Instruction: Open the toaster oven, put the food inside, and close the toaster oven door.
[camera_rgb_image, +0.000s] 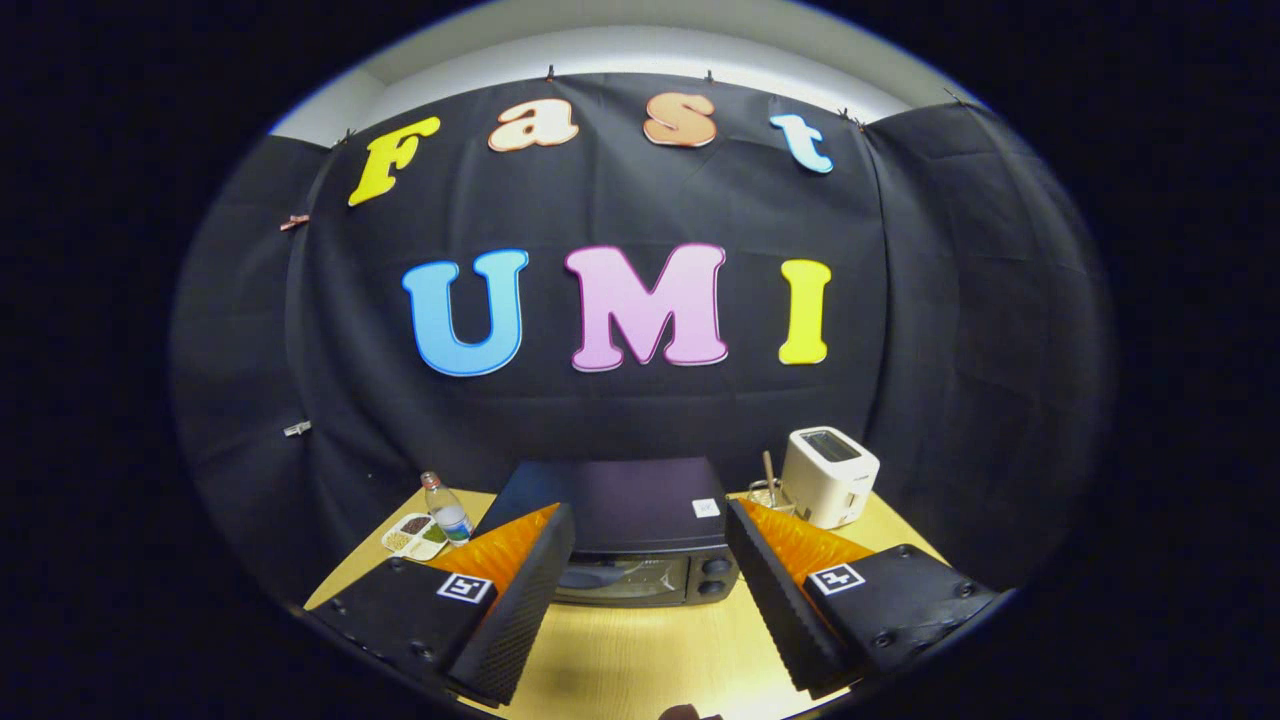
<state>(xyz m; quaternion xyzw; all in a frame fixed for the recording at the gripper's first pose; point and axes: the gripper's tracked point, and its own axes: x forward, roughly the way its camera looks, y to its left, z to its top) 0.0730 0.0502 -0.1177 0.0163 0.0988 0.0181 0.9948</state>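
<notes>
While I hold the gripper (648, 590) above the table (640, 660), its fingers stand wide apart with nothing between them. Just ahead, framed in the gap, sits the oven (640, 545), dark and squat, with its front toward me. I can see the glass door (615, 578) and two knobs (716, 576) beside it; the door looks upright against the body, so I judge it closed. A handle runs across the glass, though the fisheye bend makes its exact line hard to read.

As for the food, I cannot pick out the piece meant for the oven. Off to the left, beyond the left finger, lies a tray (414, 536) with small portions in compartments, a bottle (447, 510) just beside it. To the right, beyond the right finger, stands a white toaster (829, 476) with a glass (766, 493) holding a stick next to it. Through the glass I cannot tell whether anything lies inside.

So a shut door and free fingers fit two stages alike: the door yet to be pulled down, or food loaded and the door back up.
</notes>
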